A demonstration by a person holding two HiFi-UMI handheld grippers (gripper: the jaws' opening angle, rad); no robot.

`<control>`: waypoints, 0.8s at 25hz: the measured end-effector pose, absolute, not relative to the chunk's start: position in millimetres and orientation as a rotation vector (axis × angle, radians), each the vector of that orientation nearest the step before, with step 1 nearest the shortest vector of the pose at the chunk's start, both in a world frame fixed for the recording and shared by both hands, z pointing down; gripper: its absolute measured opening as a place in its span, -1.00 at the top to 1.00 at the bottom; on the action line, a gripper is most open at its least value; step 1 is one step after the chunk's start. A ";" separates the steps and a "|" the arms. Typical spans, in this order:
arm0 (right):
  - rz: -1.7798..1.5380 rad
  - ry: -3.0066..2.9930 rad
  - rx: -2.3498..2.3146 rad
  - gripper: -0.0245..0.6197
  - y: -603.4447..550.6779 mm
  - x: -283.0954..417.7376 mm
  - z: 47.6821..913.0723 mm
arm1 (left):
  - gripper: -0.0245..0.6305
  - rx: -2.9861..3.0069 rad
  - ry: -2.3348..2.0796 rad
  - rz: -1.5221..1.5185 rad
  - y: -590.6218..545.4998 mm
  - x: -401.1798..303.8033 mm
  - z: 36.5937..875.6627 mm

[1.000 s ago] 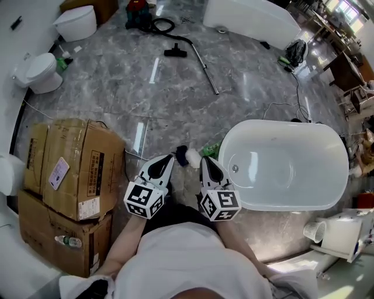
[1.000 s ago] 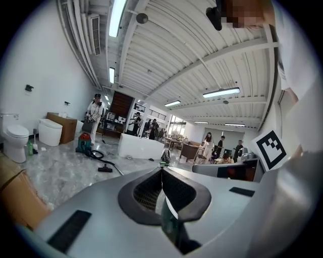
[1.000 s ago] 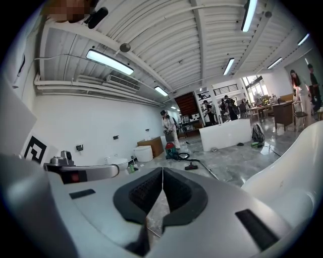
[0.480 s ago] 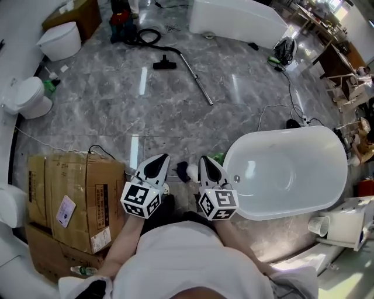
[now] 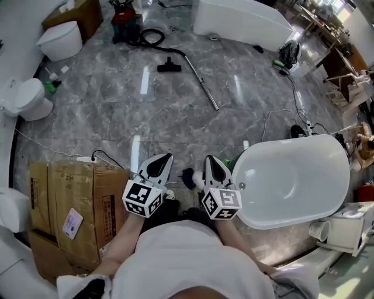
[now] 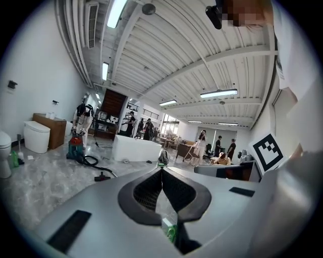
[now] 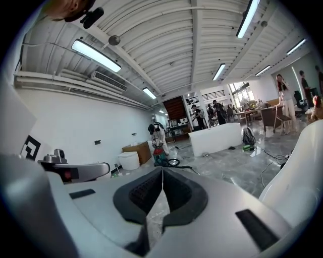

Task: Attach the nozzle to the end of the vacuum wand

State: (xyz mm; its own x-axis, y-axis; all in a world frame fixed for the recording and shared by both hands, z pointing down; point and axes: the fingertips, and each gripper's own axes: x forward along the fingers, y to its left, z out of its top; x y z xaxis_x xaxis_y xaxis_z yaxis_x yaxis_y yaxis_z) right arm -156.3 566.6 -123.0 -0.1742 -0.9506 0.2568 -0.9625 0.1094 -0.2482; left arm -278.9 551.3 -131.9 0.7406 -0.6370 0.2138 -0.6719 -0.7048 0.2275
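The black floor nozzle (image 5: 169, 68) lies on the grey marble floor far ahead. Just right of it the metal vacuum wand (image 5: 202, 82) lies on the floor, running diagonally from the black hose (image 5: 149, 38). The hose leads to a red and teal vacuum cleaner (image 5: 124, 16). My left gripper (image 5: 166, 157) and right gripper (image 5: 210, 159) are held side by side close to my body, far short of those parts, both shut and empty. The left gripper view shows its shut tips (image 6: 162, 170) with the nozzle (image 6: 102, 177) and the vacuum cleaner (image 6: 75, 148) in the distance.
A white bathtub (image 5: 304, 201) stands close at my right, and cardboard boxes (image 5: 76, 198) at my left. Two toilets (image 5: 23, 99) stand along the left wall. Another tub (image 5: 239, 20) stands at the back. Cables (image 5: 274, 117) cross the floor. People stand far off.
Both grippers have been carried forward together, still shut. The boxes and the bathtub have slid back past me, and the nozzle and wand sit a little nearer in the head view.
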 end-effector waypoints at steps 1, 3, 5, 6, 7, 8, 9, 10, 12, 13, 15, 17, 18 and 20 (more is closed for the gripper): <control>0.571 -2.312 2.001 0.87 561.1 -158.2 -121.3 | 0.90 2.648 -1.024 0.172 547.0 -282.8 -131.1; 0.579 -2.312 2.010 0.88 551.4 -162.1 -120.6 | 0.90 2.638 -1.029 0.169 539.7 -288.7 -129.2; 0.562 -2.328 2.006 0.87 545.3 -168.5 -124.5 | 0.90 2.616 -1.041 0.162 535.0 -293.8 -126.5; 0.550 -2.339 1.993 0.87 544.0 -172.3 -126.6 | 0.90 2.605 -1.045 0.156 534.0 -295.9 -125.0; 0.541 -2.347 1.977 0.87 543.4 -175.4 -127.5 | 0.90 2.595 -1.047 0.151 533.6 -297.3 -123.4; 0.539 -2.349 1.963 0.87 543.0 -177.1 -127.3 | 0.90 2.588 -1.046 0.148 533.5 -298.0 -121.9; 0.543 -2.344 1.956 0.87 542.7 -177.1 -126.2 | 0.90 2.583 -1.044 0.146 533.2 -297.9 -120.6; 0.552 -2.335 1.956 0.87 542.6 -175.7 -124.7 | 0.90 2.580 -1.041 0.146 532.7 -297.4 -119.7; 0.581 -2.312 1.971 0.87 542.6 -170.4 -122.3 | 0.90 2.579 -1.030 0.148 532.0 -295.1 -119.6; 0.594 -2.302 1.980 0.87 542.1 -167.8 -121.6 | 0.90 2.581 -1.022 0.150 531.7 -293.9 -120.2; 0.608 -2.289 1.991 0.87 538.8 -164.9 -120.5 | 0.90 2.587 -1.008 0.154 530.4 -292.9 -120.6; 0.612 -2.286 1.991 0.87 532.7 -165.1 -120.0 | 0.90 2.583 -1.010 0.163 525.9 -295.1 -118.2; 0.612 -2.288 1.990 0.88 528.7 -165.8 -119.7 | 0.90 2.578 -1.016 0.166 521.6 -297.2 -116.6; 0.608 -2.296 1.987 0.87 520.1 -167.5 -118.5 | 0.90 2.567 -1.034 0.166 510.7 -302.3 -113.4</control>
State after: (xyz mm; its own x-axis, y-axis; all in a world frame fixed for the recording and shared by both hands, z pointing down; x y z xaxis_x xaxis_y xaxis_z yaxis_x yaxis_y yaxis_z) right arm -167.5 520.1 -118.5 -0.1760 -0.9422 0.2851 -0.9599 0.1000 -0.2619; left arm -302.3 510.7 -113.4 0.7243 -0.6456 0.2420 -0.6889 -0.6637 0.2914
